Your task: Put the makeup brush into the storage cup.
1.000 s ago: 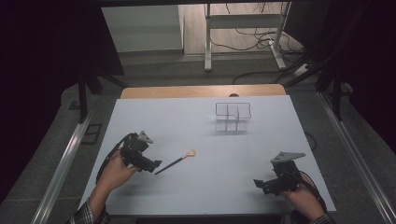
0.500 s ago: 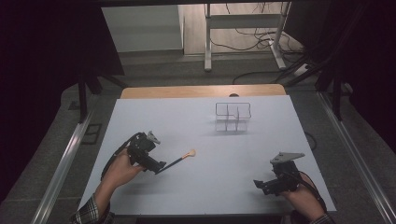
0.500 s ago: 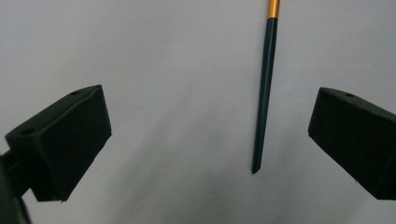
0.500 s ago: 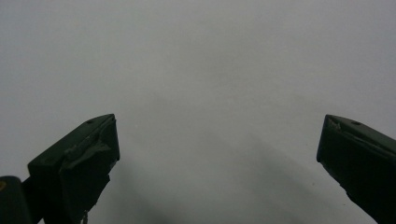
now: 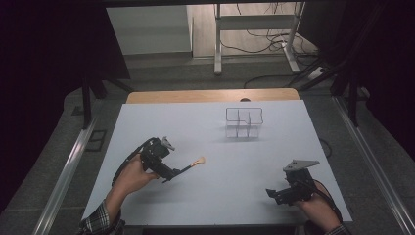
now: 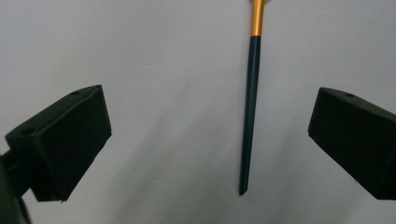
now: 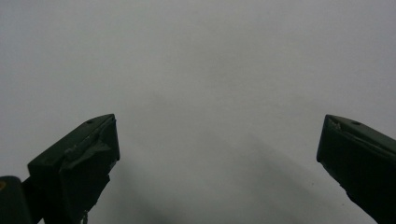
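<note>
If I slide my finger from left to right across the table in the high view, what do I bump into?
Left gripper → spoon → clear divided rack → right gripper.

left claw [image 5: 172, 175] at spoon [image 5: 192, 165], wire rack [image 5: 243, 122]

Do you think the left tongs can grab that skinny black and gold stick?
Probably yes. The left tongs are open, and the stick lies flat on the table between the jaws, untouched, with nothing in the way.
</note>
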A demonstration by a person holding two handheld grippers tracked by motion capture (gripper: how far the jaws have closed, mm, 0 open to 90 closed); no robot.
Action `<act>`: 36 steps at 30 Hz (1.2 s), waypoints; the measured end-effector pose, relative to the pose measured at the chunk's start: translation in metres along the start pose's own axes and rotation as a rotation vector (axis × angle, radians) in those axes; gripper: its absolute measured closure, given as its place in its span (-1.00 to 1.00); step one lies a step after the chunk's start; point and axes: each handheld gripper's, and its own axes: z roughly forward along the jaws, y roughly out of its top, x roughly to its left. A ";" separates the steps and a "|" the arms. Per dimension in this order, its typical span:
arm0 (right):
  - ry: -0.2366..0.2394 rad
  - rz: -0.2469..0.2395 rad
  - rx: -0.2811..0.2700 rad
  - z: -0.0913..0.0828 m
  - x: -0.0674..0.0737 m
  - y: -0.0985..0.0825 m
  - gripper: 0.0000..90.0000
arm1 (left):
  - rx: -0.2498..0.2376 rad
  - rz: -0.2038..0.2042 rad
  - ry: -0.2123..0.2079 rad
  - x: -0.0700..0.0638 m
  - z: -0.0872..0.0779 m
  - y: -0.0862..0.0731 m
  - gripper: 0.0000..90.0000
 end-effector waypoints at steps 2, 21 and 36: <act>-0.001 0.002 0.001 0.000 0.000 0.000 -1.00 | -0.005 -0.002 -0.001 -0.001 0.001 0.002 -1.00; 0.000 -0.005 0.004 0.000 0.000 0.000 -1.00 | 0.030 0.019 -0.009 -0.006 0.014 0.006 -0.94; 0.001 -0.007 0.010 0.000 0.001 0.000 -1.00 | 0.105 0.057 -0.058 -0.006 0.036 -0.003 -0.82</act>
